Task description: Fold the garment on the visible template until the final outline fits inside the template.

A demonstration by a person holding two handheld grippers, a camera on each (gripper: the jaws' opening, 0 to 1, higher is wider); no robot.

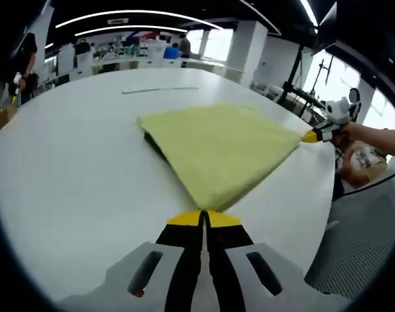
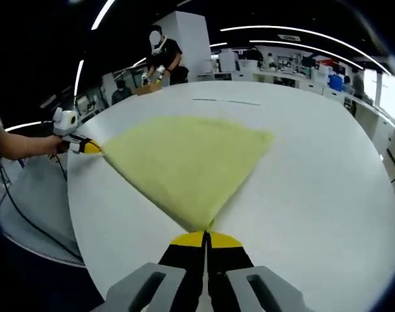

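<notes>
Both claws pinch yellow garment (image 1: 217, 153) corners (table (image 1: 74, 169) edge near).

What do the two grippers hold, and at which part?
Both hold the yellow garment: left gripper and right gripper each shut on a corner.

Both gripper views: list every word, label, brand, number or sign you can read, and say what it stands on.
None can be read. The yellow garment, the white table, the left gripper and the right gripper carry no visible lettering. Anything on the distant desks and walls is too small and blurred to read.
</notes>
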